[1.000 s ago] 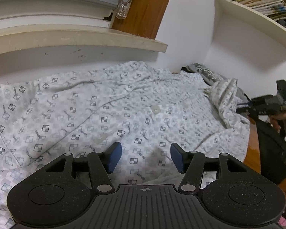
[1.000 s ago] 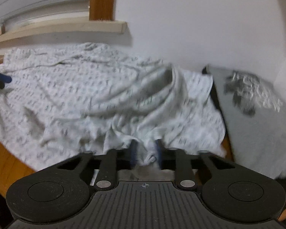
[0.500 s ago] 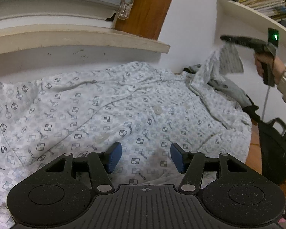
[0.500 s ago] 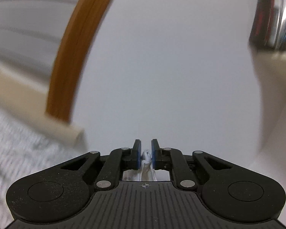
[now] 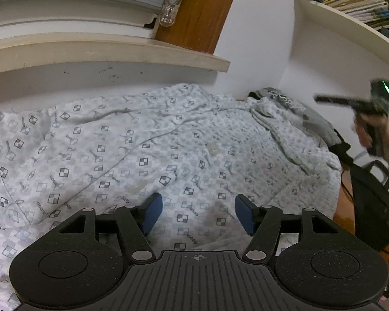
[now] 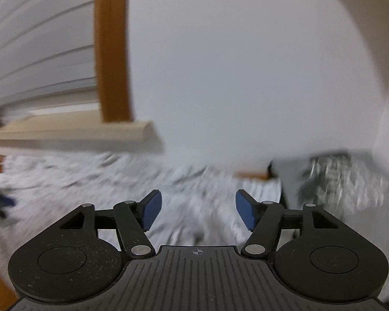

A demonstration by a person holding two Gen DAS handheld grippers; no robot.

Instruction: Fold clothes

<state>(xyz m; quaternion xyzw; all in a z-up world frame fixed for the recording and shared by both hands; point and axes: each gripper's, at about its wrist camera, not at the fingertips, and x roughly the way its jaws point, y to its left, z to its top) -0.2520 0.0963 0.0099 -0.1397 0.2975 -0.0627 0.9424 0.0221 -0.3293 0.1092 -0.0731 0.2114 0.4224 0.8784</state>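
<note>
Checkered pale-blue cotton, a buttoned shirt (image 5: 147, 150), lies spread over the wooden table (image 5: 346, 207), filling the left wrist view from 9 to 3 o'clock. Left gripper (image 5: 198, 213) hovers over its lower edge, blue pads wide apart, holding nothing. Right gripper (image 6: 198, 212) hangs above the blurred fabric, jaws spread and empty. At 2 o'clock lies a grey garment (image 5: 298, 108).

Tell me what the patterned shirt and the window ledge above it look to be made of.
Shirt: thin woven fabric, likely cotton, matte; it creases softly and carries a printed check pattern and pale buttons. Window ledge: a hard, smooth cream slab, maybe painted wood or stone; its underside is scuffed with dark marks.
</note>
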